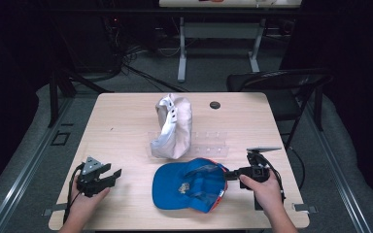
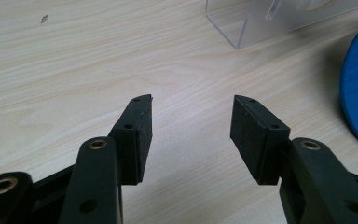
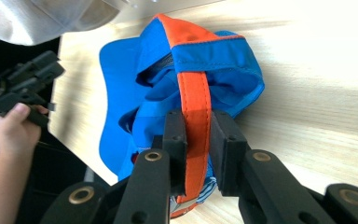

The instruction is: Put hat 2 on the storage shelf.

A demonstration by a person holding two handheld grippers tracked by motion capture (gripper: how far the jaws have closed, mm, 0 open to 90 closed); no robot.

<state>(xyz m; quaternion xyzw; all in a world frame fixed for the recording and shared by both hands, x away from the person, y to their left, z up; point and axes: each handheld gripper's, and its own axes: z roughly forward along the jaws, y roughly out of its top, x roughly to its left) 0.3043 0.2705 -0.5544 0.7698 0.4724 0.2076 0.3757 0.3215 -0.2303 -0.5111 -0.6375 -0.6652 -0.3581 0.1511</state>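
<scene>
At the counter's front right, the right gripper (image 3: 198, 149) is clamped on the orange strap (image 3: 195, 100) at the back of the blue cap (image 1: 189, 184). Its two black jaws pinch the strap from both sides. That cap lies on the counter (image 1: 126, 121) near the front edge, inside facing up, w/ its flat brim pointing to the left.

Front left, the left gripper (image 2: 191, 133) is let go, jaws wide apart, nothing btwn them. It sits low over bare wood, well apart from the cap.

Just behind the blue cap is a clear plastic stand (image 1: 209, 144). A white cap (image 1: 175, 126) stands tipped up against it. Farther back is a small black dot (image 1: 215, 105) on the counter.
</scene>
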